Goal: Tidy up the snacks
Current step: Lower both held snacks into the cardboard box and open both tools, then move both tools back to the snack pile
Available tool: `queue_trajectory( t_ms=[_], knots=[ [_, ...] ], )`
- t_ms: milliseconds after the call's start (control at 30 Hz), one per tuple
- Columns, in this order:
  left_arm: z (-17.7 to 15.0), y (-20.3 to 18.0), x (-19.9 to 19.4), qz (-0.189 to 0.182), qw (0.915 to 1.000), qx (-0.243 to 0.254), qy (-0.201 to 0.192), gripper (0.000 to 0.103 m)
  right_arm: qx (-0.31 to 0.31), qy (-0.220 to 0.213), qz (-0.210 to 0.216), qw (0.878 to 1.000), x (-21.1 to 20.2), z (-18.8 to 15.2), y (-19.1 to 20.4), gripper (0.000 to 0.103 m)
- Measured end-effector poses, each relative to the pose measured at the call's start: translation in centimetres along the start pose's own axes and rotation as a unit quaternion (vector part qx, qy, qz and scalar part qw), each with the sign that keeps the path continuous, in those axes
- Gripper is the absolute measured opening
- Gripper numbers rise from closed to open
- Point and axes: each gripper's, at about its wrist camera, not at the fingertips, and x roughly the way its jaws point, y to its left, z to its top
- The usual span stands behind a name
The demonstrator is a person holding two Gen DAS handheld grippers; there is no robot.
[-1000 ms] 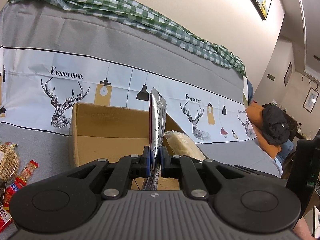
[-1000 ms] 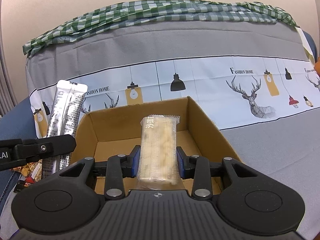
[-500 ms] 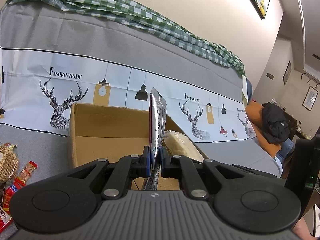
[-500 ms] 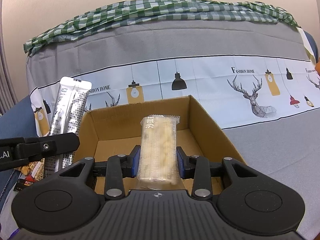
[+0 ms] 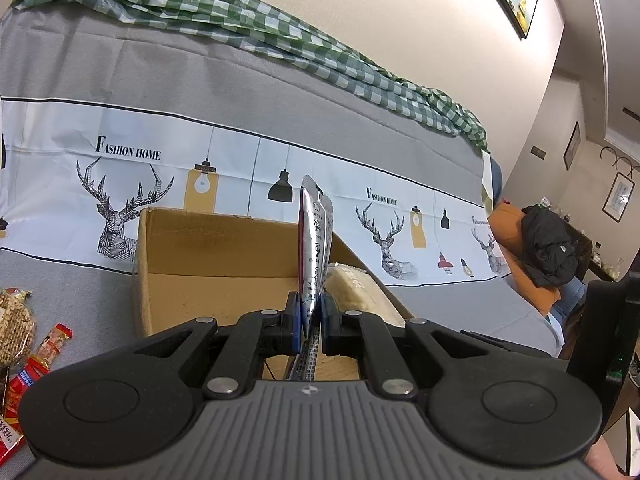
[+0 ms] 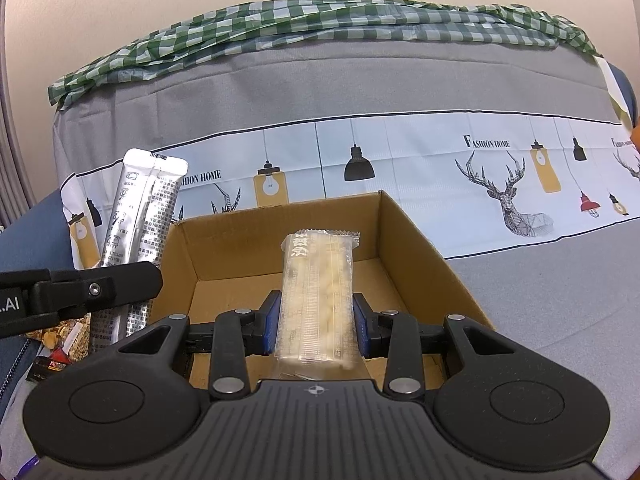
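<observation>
Left wrist view: the left gripper (image 5: 310, 316) has its jaws pinched nearly together on a silver sachet (image 5: 316, 240), which stands upright between them, edge-on. Beyond the jaws sits an open cardboard box (image 5: 208, 248). Right wrist view: the right gripper (image 6: 316, 322) clamps a clear-wrapped pale snack bar (image 6: 318, 292) between moderately spread jaws, upright, above the box's near edge.
</observation>
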Motion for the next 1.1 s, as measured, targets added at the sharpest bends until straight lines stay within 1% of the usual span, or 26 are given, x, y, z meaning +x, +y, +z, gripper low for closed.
queue_trajectory(
  t_ms=[167,233,300,333,367,433,467,767,900,1033,1100],
  knots=[
    [0.1,0.0,0.1,-0.007,1.0,-0.002,0.002,0.01,0.0,0.0,0.0,1.0,0.0,0.0,0.1,0.038],
    [0.1,0.1,0.3,-0.014,0.9998,-0.012,0.007,0.012,0.001,0.001,-0.001,1.0,0.0,0.0,0.1,0.038],
    [0.0,0.4,0.4,-0.018,0.9996,-0.018,0.009,0.019,0.002,0.001,0.001,1.0,0.0,0.0,0.0,0.039],
    [0.0,0.5,0.5,-0.017,0.9996,-0.021,0.011,0.024,0.003,-0.001,0.001,1.0,0.0,0.1,0.0,0.041],
    [0.1,0.5,0.5,-0.017,0.9995,-0.023,0.012,0.027,0.003,0.0,0.0,1.0,0.0,0.1,0.0,0.049],
    [0.1,0.7,0.5,-0.015,0.9995,-0.025,0.013,0.027,0.004,0.0,-0.003,1.0,0.0,0.0,0.0,0.056],
    [0.1,0.7,0.5,-0.014,0.9995,-0.026,0.014,0.027,0.003,0.0,-0.003,1.0,0.0,0.0,0.0,0.057],
    [-0.1,1.1,-0.2,-0.009,0.9997,-0.023,0.009,0.027,0.004,0.008,0.002,1.0,0.3,0.0,0.7,0.057],
    [0.4,2.1,-1.1,-0.001,0.9995,-0.025,0.019,0.027,0.005,0.005,0.01,1.0,0.2,0.0,1.8,0.056],
    [2.1,3.7,-2.8,0.015,0.9987,0.015,0.045,0.027,0.014,0.001,0.033,0.999,-0.1,-0.1,3.4,0.044],
    [2.9,5.0,-4.0,0.016,0.9978,0.032,0.055,0.027,0.016,-0.002,0.052,0.998,-0.4,-0.2,4.5,0.041]
  ],
)
